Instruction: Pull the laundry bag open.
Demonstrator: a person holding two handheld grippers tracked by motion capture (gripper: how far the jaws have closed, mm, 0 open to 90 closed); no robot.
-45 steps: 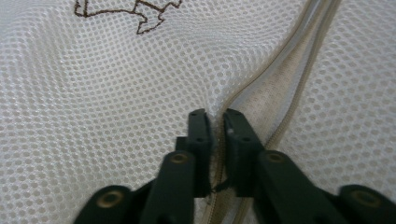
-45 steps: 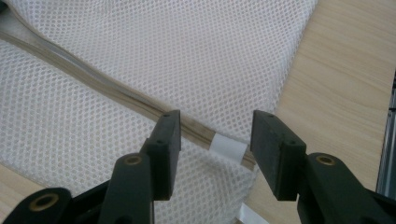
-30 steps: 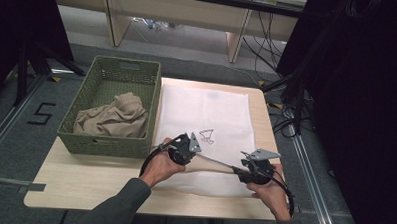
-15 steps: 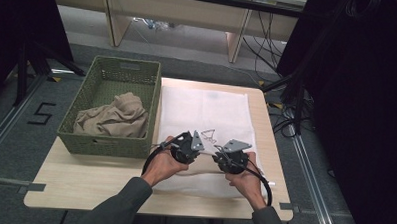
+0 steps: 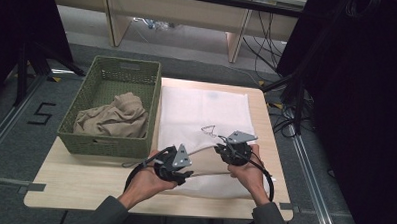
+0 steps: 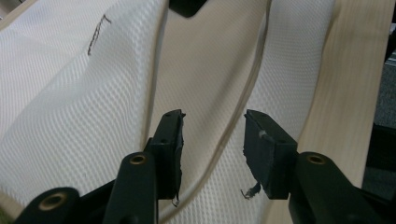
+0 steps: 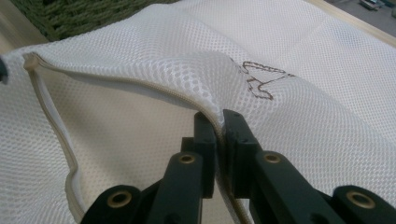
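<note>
A white mesh bag (image 5: 201, 112) lies flat on the table with its zipped mouth facing the person. My right gripper (image 5: 220, 149) is shut on the upper lip of that mouth and holds it raised; in the right gripper view the jaws (image 7: 220, 123) have just been closing and pinch the mesh edge (image 7: 140, 46). My left gripper (image 5: 188, 172) sits near the bag's front left. Its jaws (image 6: 212, 135) have just been opening and stand apart, pressing on nothing. The bag's zipper seam (image 6: 233, 126) runs below the gap between them.
A green woven basket (image 5: 110, 139) stands on the left of the table (image 5: 84, 183) with a crumpled beige cloth (image 5: 114, 116) inside. Black cables loop from both grippers at the table's front. Bare wood shows along the front left.
My left gripper let go of the bag's edge, opened and drew back toward the front left. My right gripper moved left, closed on the upper lip and lifted it a little.
</note>
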